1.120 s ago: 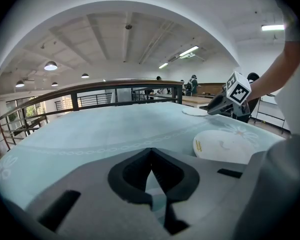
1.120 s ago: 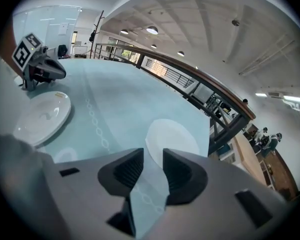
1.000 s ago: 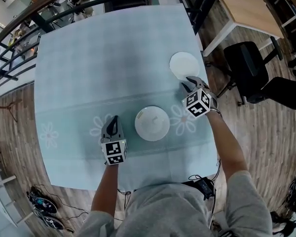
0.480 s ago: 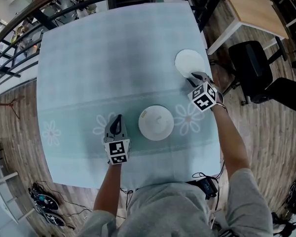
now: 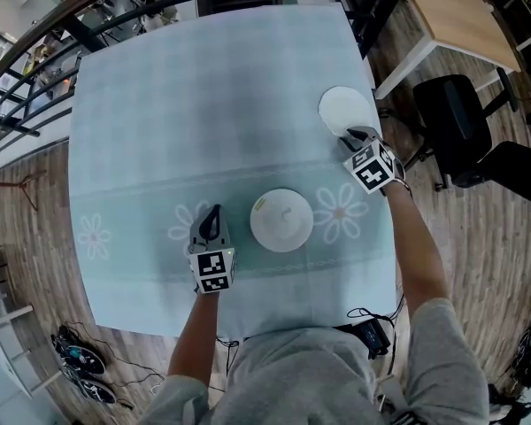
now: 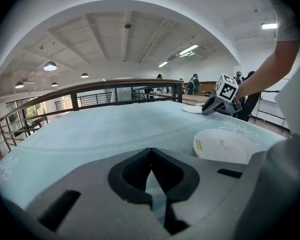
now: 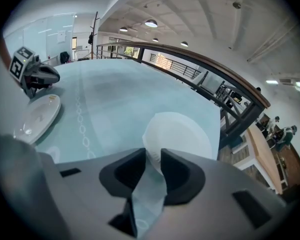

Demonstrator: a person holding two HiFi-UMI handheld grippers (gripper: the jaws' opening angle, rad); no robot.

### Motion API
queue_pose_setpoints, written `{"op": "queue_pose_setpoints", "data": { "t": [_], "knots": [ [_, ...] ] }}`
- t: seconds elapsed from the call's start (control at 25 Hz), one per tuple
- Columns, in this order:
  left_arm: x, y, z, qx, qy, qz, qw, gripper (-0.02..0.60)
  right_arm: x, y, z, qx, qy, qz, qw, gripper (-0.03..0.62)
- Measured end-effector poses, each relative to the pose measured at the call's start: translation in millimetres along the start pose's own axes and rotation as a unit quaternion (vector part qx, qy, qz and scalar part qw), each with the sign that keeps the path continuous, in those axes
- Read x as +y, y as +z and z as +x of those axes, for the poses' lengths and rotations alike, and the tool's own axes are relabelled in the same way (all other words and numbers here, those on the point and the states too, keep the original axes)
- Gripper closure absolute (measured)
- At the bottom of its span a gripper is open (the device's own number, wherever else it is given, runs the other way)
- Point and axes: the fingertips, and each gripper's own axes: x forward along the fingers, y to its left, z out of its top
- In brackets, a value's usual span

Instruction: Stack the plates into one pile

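White plate (image 5: 341, 109) edge lies between closing jaws of right hand-held gripper (image 5: 358, 135); left hand-held gripper (image 5: 212, 212) pressed together.

Head camera: high overhead, facing steeply down, with the whole table (image 5: 142, 104) in frame.

Camera on the left gripper (image 5: 211, 212): low over the table, facing across it, middle plate (image 6: 222, 145) close on its right.

Camera on the right gripper (image 5: 358, 135): tilted down, very near the far plate (image 7: 177, 131), whose near rim lies between the closing jaws.

The middle plate shows in all three views. Each gripper camera catches the other gripper.
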Motion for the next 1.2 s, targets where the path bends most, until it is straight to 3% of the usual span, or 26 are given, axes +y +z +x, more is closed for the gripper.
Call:
{"op": "queue_pose_setpoints", "data": {
  "t": [0.2, 0.32, 0.88, 1.2],
  "knots": [
    [0.8, -2.7, -4.5, 0.0, -0.005, -0.001, 1.0, 0.563, 12.4, -3.5, -3.6, 0.014, 0.012, -0.029, 0.999, 0.536],
    [19.8, 5.4, -3.2, -0.007, 0.003, 0.002, 1.0, 0.563, 14.8, 19.0, -1.7, -0.003, 0.003, -0.048, 0.999, 0.554],
    [2.9, 1.3, 3.3, -0.004, 0.0, -0.002, 1.0, 0.563, 56.4, 50.6, -107.5, -0.07, -0.02, -0.097, 0.993, 0.56],
    [-2.0, 0.3, 1.4, -0.003, -0.004, -0.003, 1.0, 0.563, 117.0, 54.7, -139.6, -0.084, -0.011, -0.119, 0.989, 0.56]
  ]
}}
